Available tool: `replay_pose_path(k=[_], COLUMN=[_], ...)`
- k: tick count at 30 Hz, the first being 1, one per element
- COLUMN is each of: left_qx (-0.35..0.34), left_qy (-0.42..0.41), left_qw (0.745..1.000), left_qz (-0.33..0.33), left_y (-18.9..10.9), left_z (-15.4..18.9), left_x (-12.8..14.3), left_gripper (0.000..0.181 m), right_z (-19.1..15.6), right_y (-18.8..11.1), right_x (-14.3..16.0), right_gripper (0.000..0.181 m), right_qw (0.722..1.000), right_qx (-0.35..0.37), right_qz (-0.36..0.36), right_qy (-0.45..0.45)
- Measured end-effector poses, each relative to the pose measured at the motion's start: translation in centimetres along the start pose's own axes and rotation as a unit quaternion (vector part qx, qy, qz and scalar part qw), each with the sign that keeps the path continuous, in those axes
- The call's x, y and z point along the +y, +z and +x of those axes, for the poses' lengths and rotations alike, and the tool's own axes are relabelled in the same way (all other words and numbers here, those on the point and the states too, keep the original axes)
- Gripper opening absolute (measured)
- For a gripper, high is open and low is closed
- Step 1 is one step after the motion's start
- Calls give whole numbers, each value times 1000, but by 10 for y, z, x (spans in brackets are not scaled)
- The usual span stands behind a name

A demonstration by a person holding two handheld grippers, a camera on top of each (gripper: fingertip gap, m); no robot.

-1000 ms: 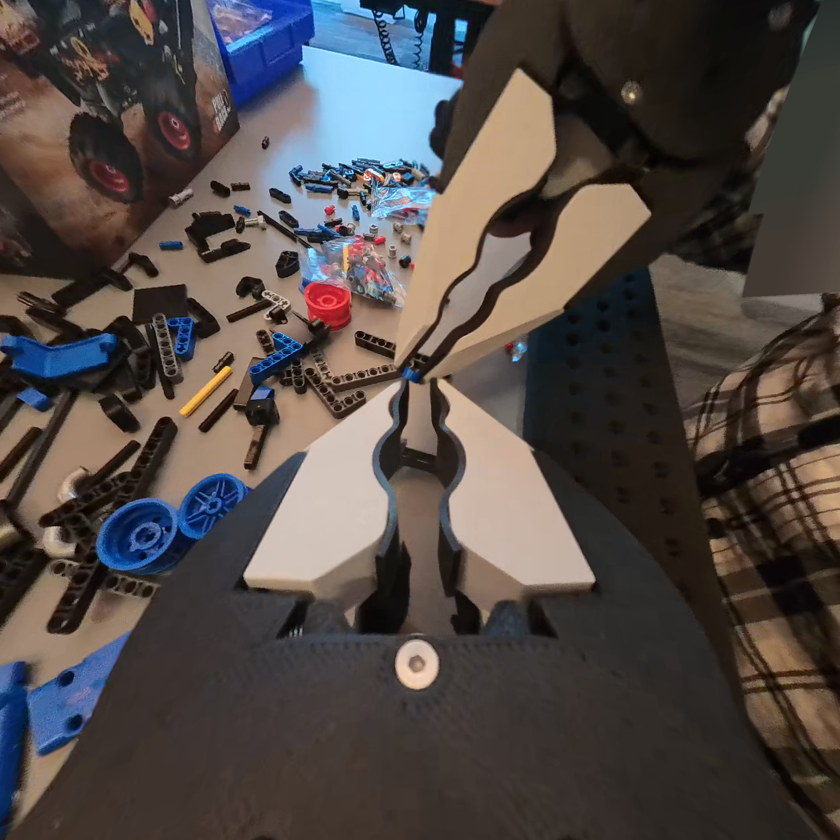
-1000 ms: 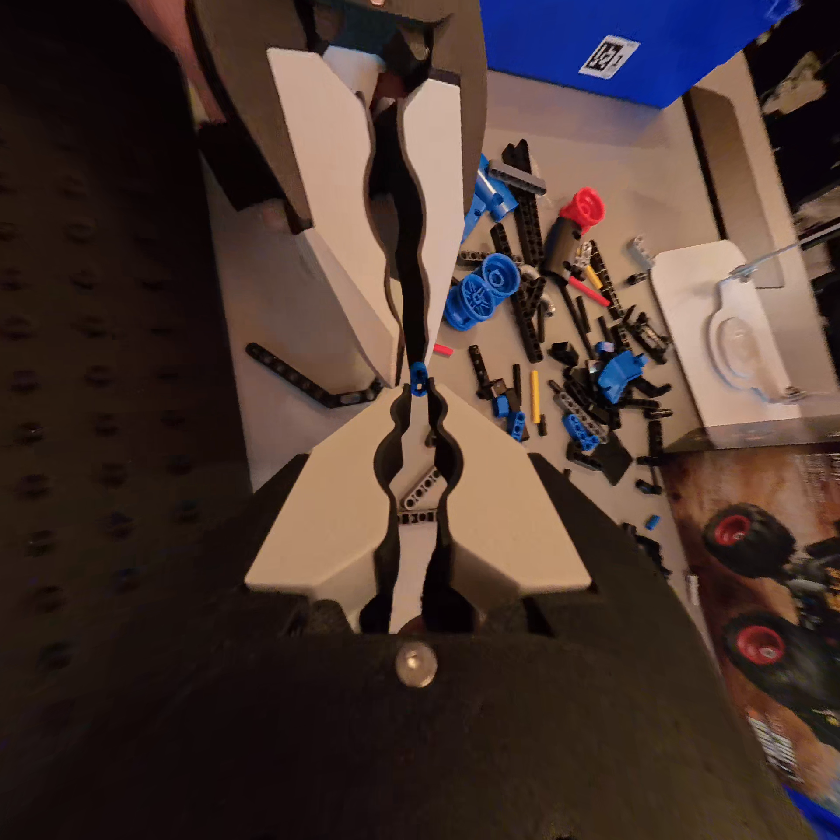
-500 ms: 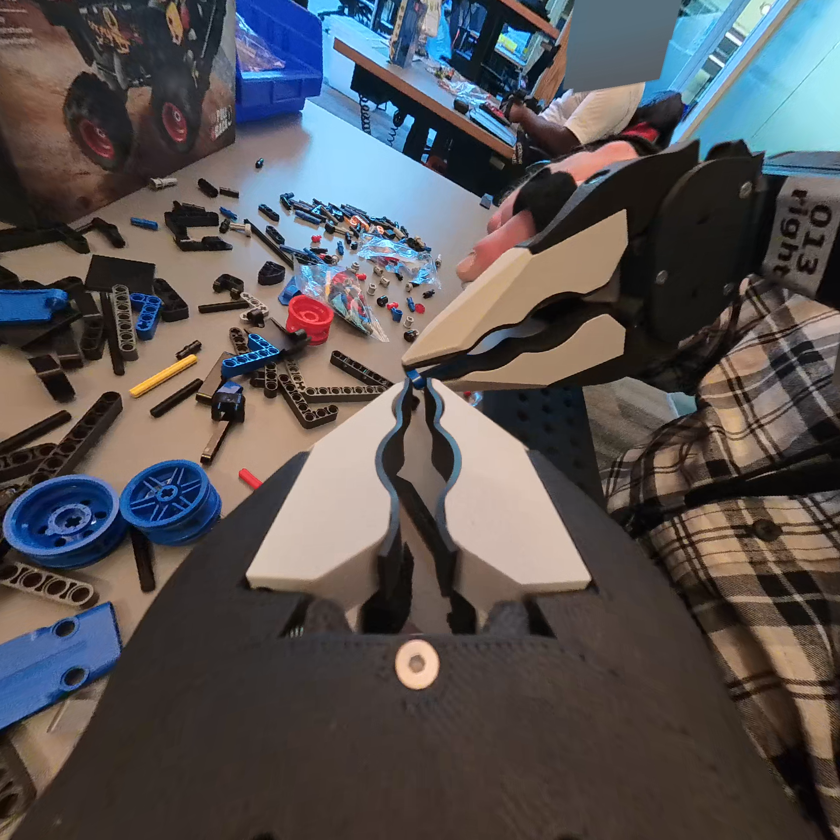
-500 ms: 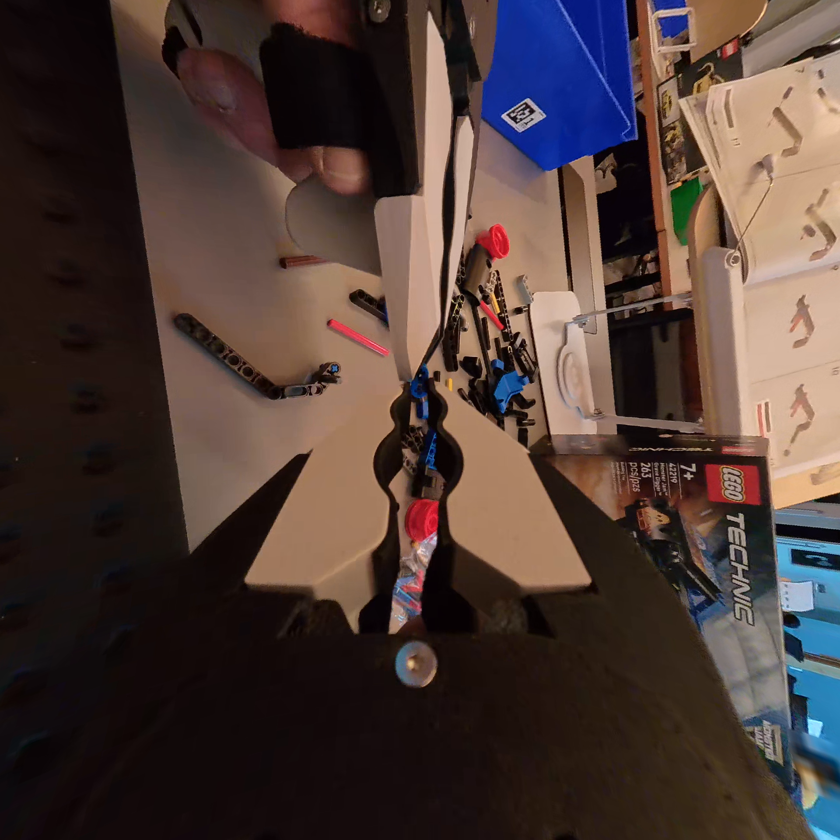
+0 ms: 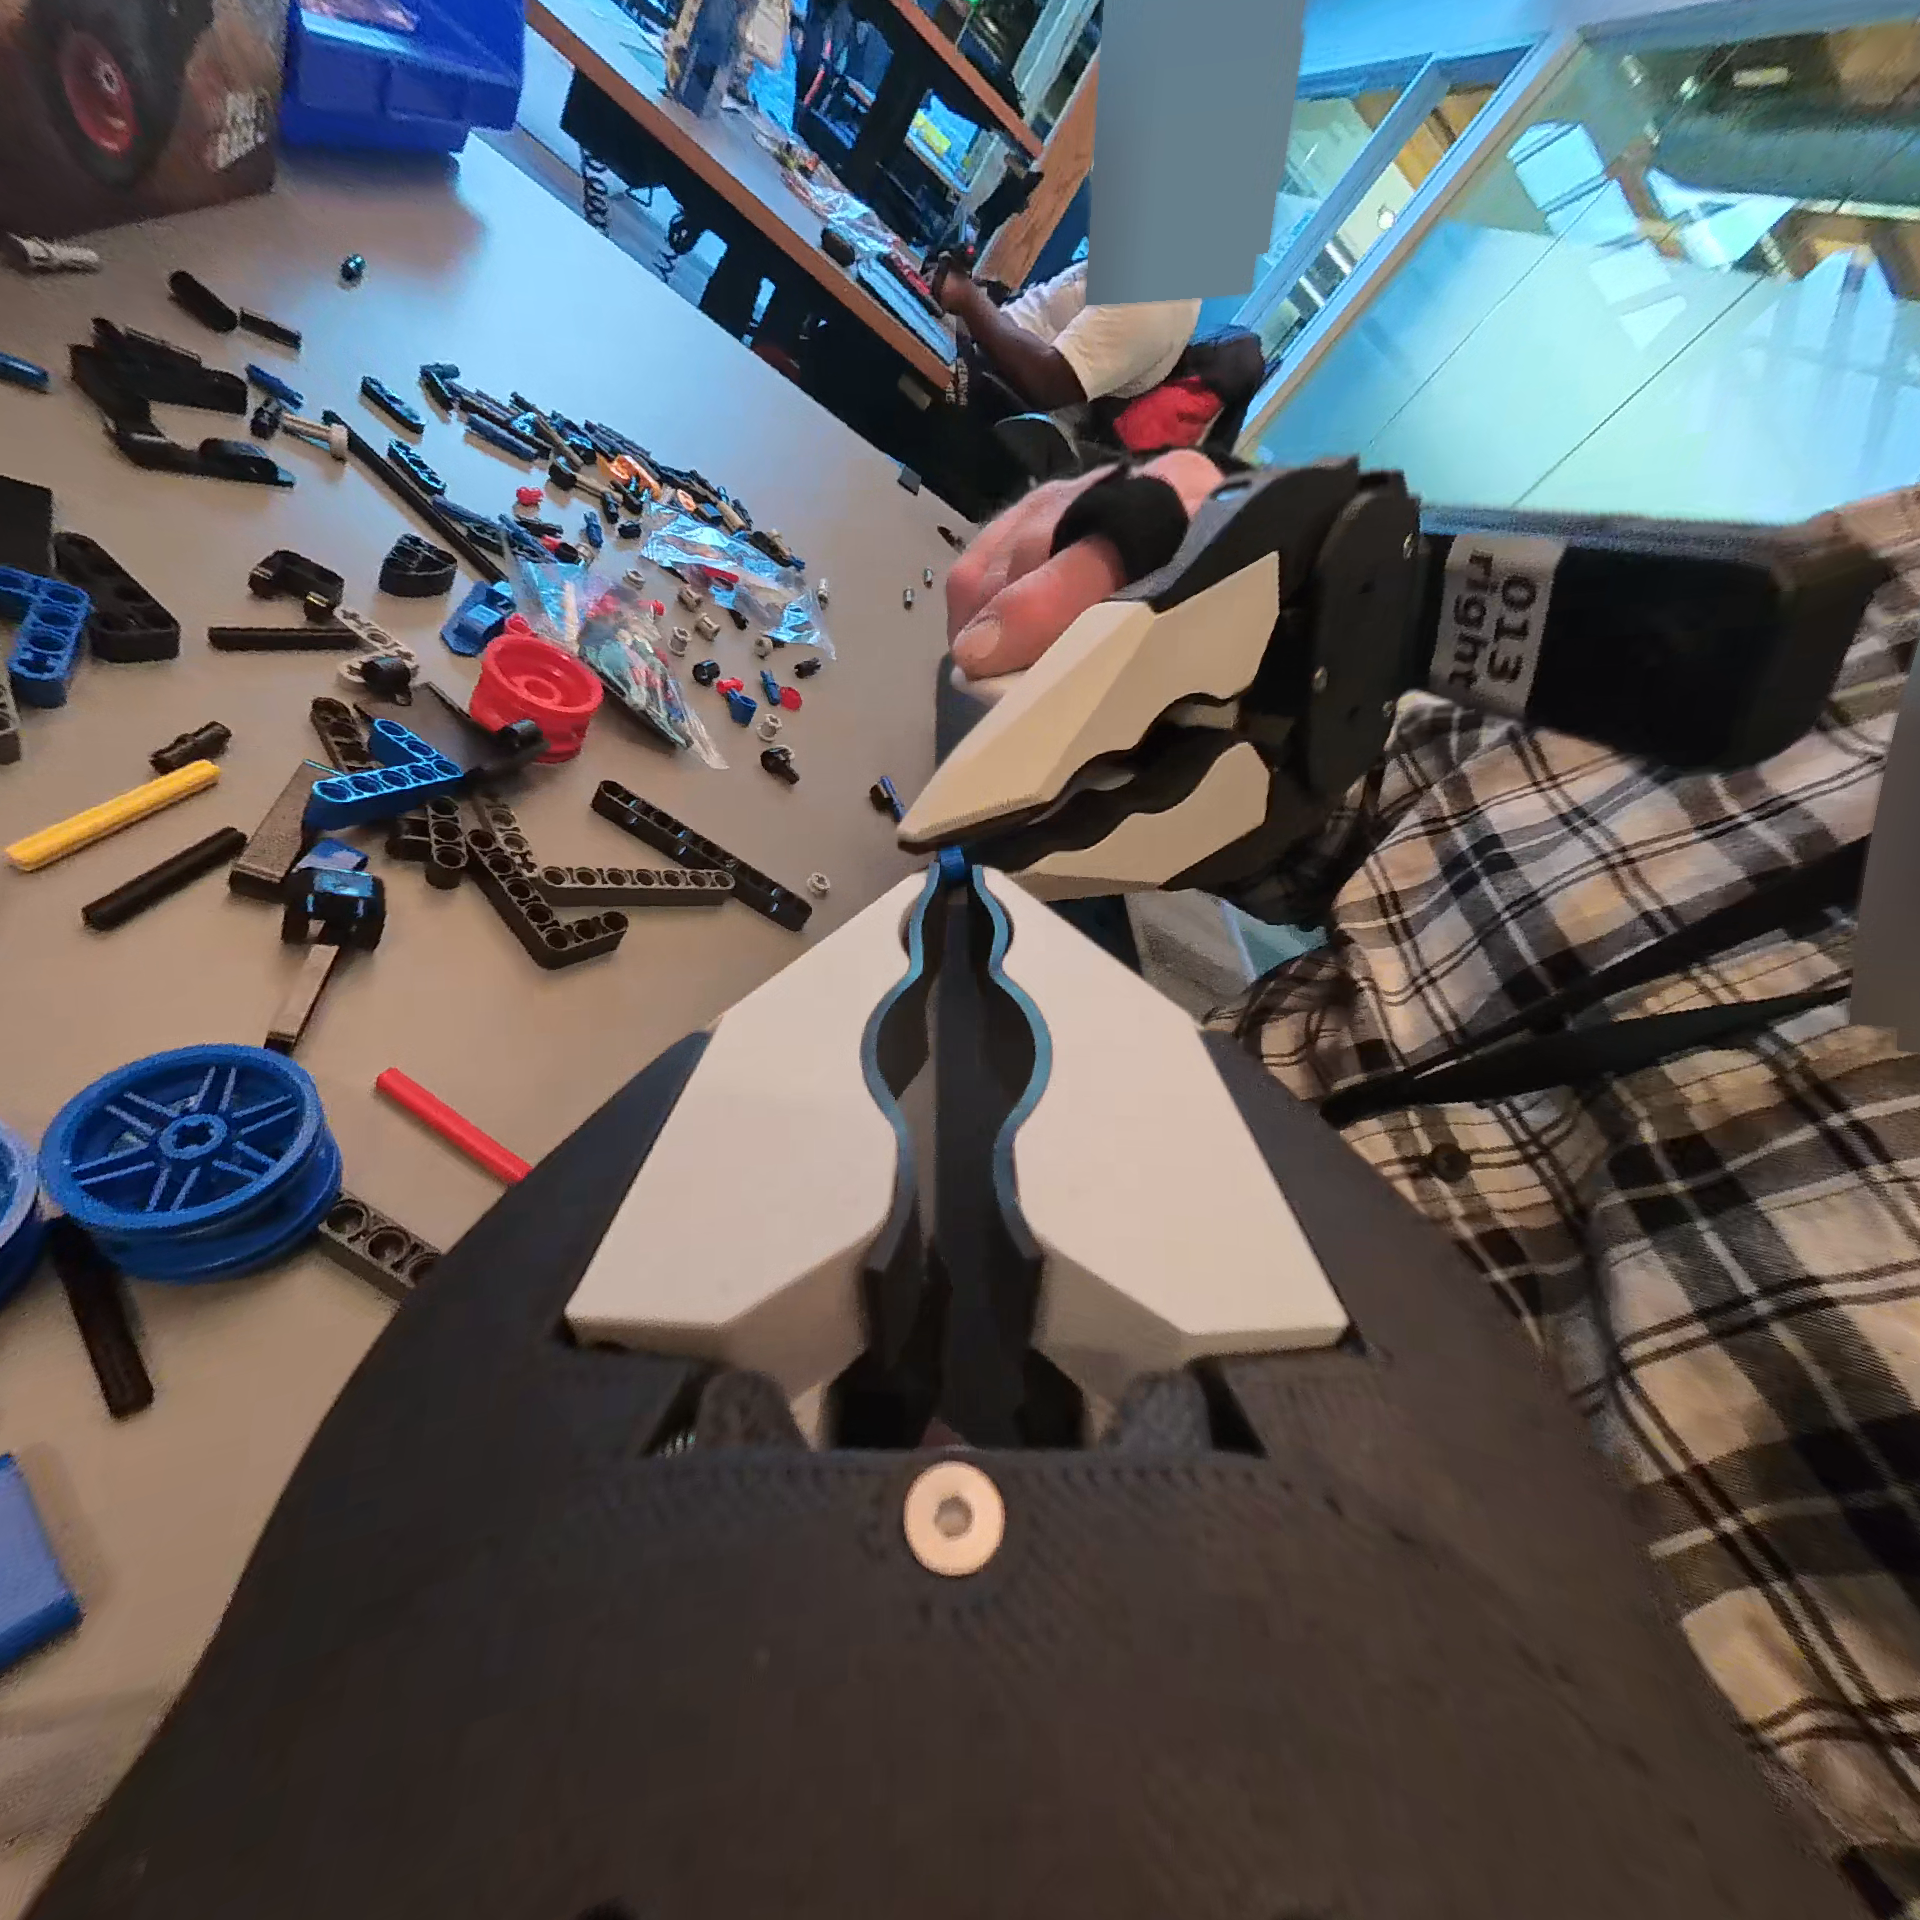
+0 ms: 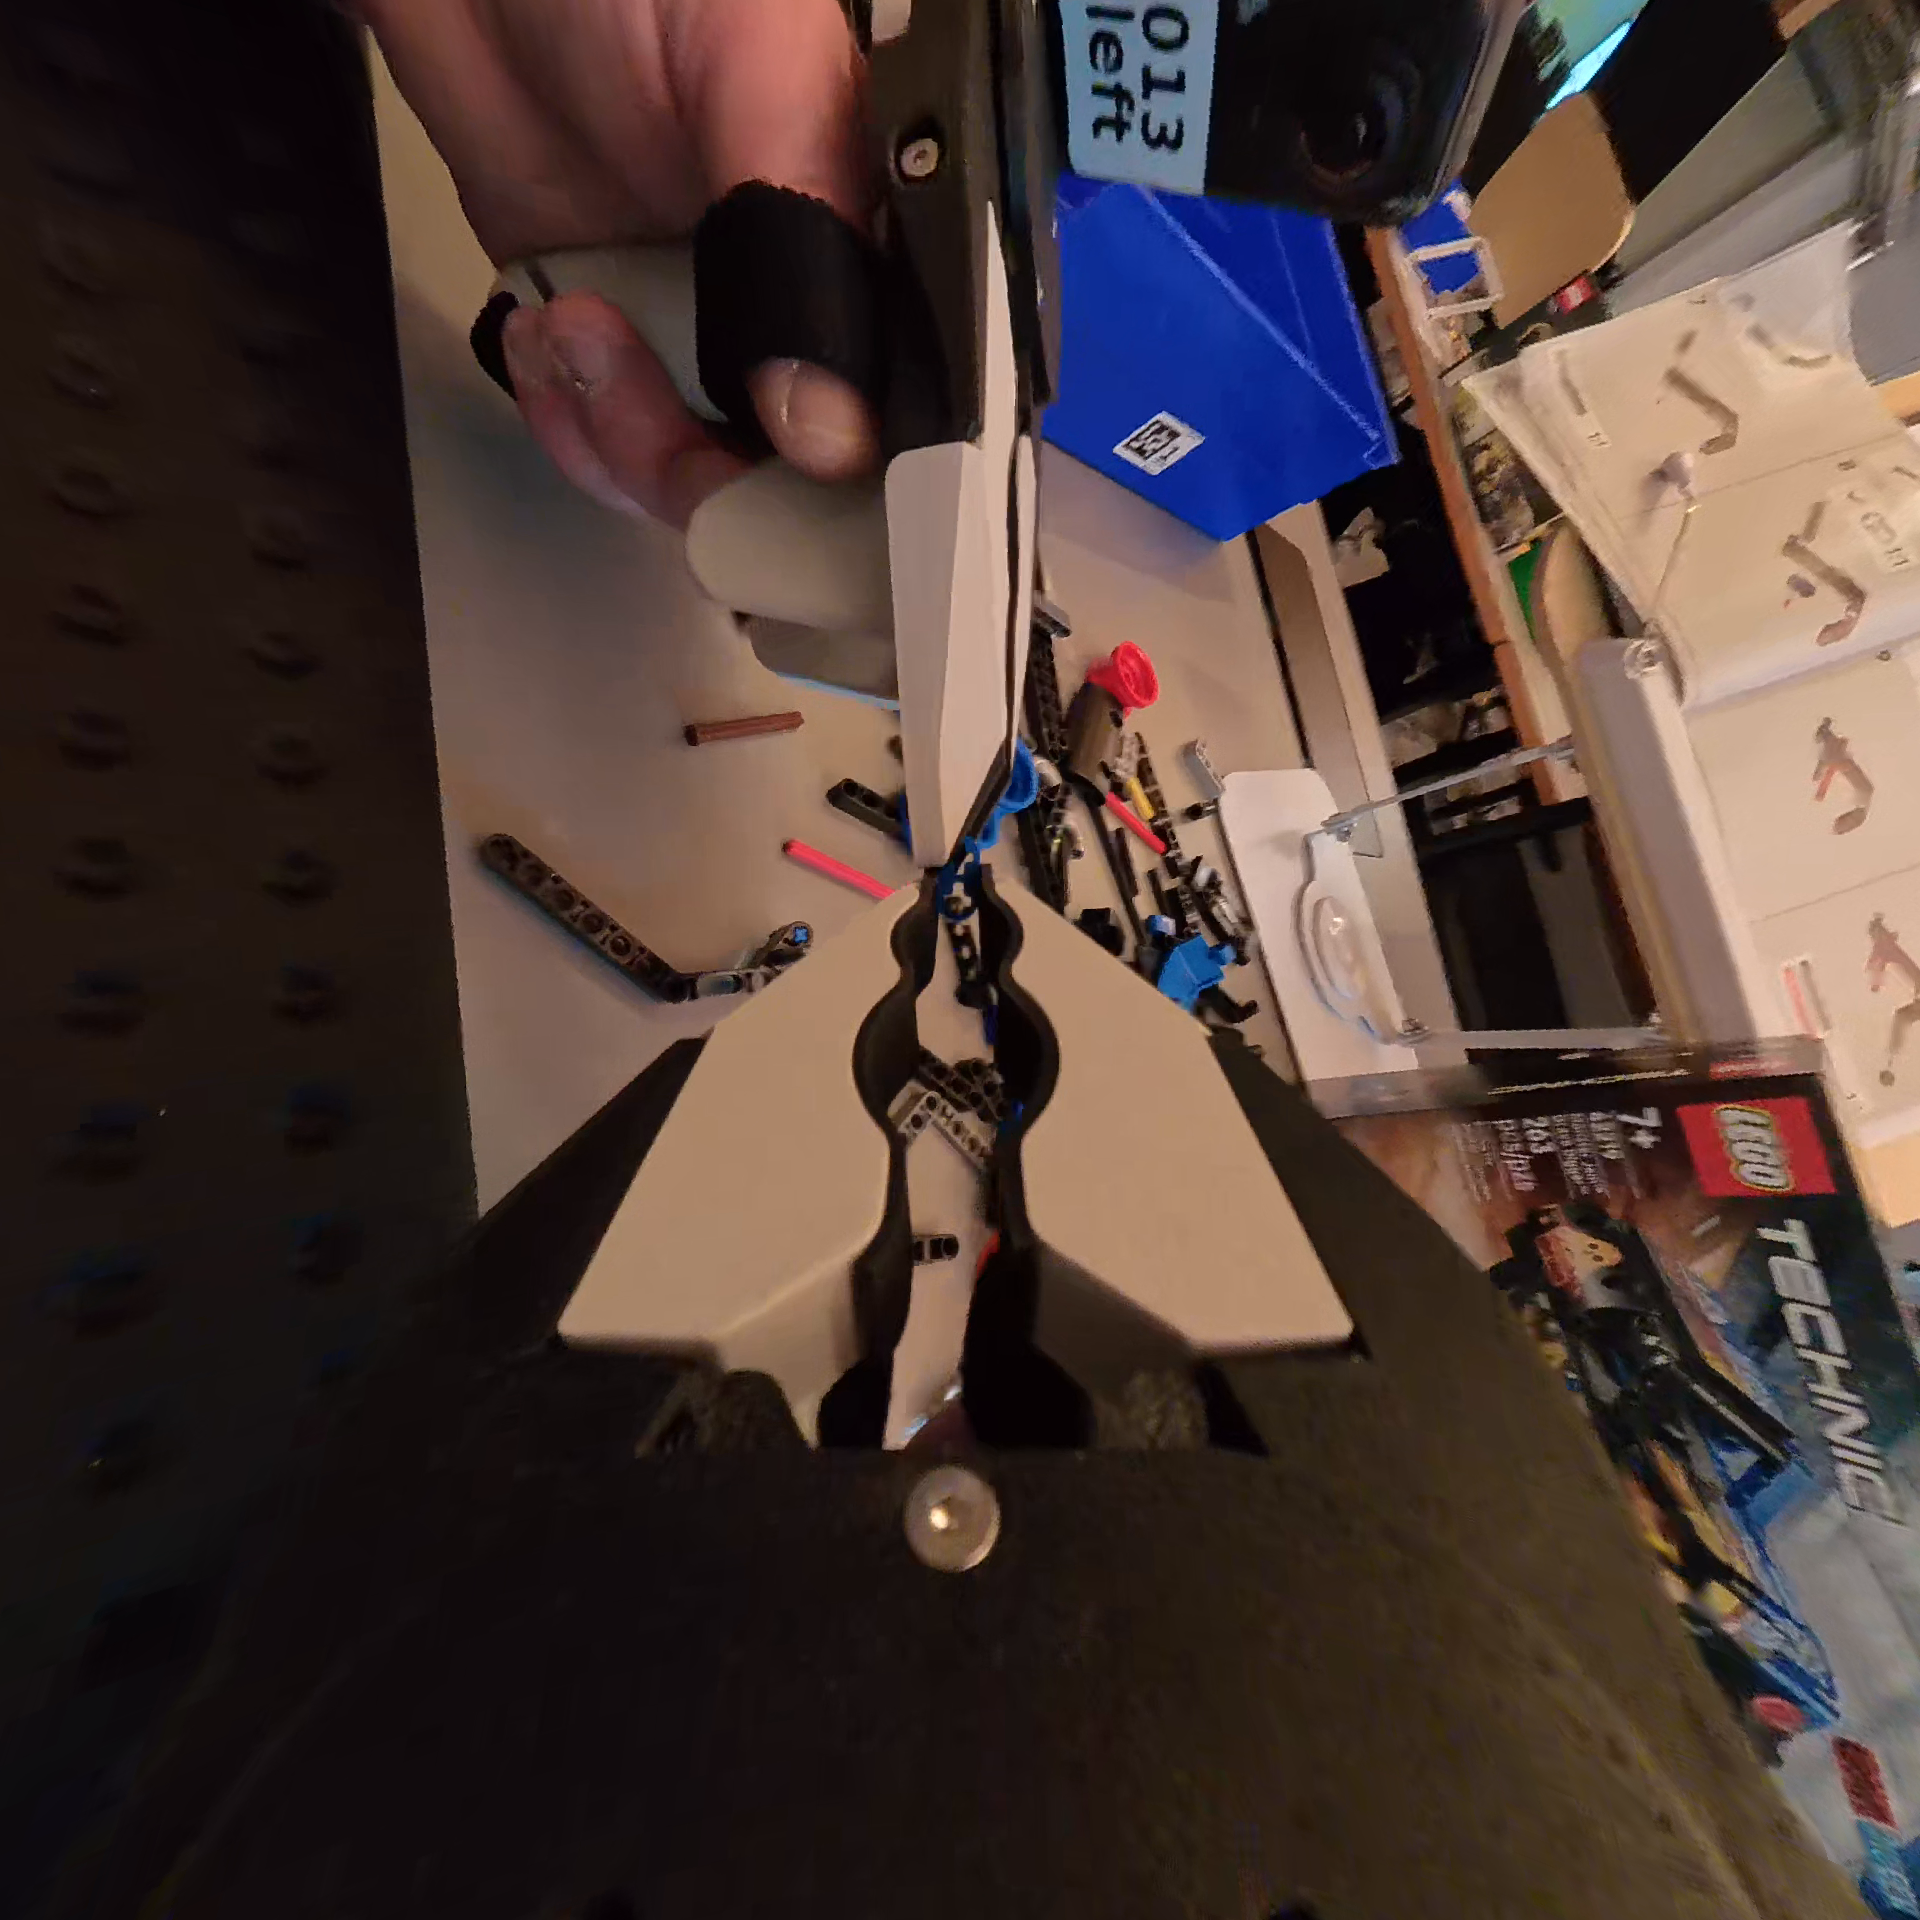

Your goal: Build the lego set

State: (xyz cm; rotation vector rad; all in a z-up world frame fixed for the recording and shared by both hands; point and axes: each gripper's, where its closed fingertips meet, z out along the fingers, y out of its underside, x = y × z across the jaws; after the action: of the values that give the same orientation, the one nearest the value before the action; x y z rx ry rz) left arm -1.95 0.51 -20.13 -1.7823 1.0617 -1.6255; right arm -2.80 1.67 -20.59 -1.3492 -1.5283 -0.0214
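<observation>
Small blue plastic lego connector piece [image 5: 951,862] sits right at the tips of the left hand-held gripper [image 5: 951,883], pinched there, fingers nearly together. Same piece in the right wrist view [image 6: 956,883]: it's also at the tips of the right hand-held gripper [image 6: 951,894], fingers narrow around it. So both grip the one part, tip to tip, lifted clear of the grey table [image 5: 623,1039].

Key relation: the piece lies dead ahead of each hand-held gripper, at the very fingertip line. Right hand-held gripper [image 5: 940,831] comes in from the left one's front-right, angled across it, not collinear. Left hand-held gripper [image 6: 951,842] drops in from above in the right wrist view, seen edge-on. Long axis of the piece looks roughly along the left fingers, but it's too small to call firmly. Neither hand is nearer; both are on it.

My read: a handover or re-grip, or pressing two tiny parts together. Can't tell if it's one piece or two.

Outward: loose black and blue lego beams [image 5: 582,883] lie on the table left of and beyond the left hand-held gripper, plus a red wheel hub [image 5: 535,691], blue wheel rims [image 5: 187,1174], and a clear bag of small parts [image 5: 665,613]. Set box [image 6: 1714,1299] stands to the right of the right hand-held gripper.
</observation>
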Motion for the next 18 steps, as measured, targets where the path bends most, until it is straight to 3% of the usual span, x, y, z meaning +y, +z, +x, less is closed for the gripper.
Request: replay_pose_path(k=[6, 10, 14, 18], left_qx=[32, 5, -125, -166], left_qy=[-37, -18, 134, 251], left_qw=[999, 1000, 977, 930], left_qz=[3, -23, -108, -210], left_y=[-1, -1, -12, -4], left_z=[3, -4, -38, -57], left_x=[1, 10, 24, 52], left_gripper=[0, 3, 18, 22], right_z=[-1, -9, -13, -23], right_y=[-1, 3, 12, 20], right_x=[-3, 3, 19, 31], right_gripper=[6, 4, 5, 5], right_qw=[998, 1000, 990, 974], right_qx=[28, -19, -67, -112], right_qz=[3, -6, -42, -68], right_qy=[-58, 8, 116, 187])
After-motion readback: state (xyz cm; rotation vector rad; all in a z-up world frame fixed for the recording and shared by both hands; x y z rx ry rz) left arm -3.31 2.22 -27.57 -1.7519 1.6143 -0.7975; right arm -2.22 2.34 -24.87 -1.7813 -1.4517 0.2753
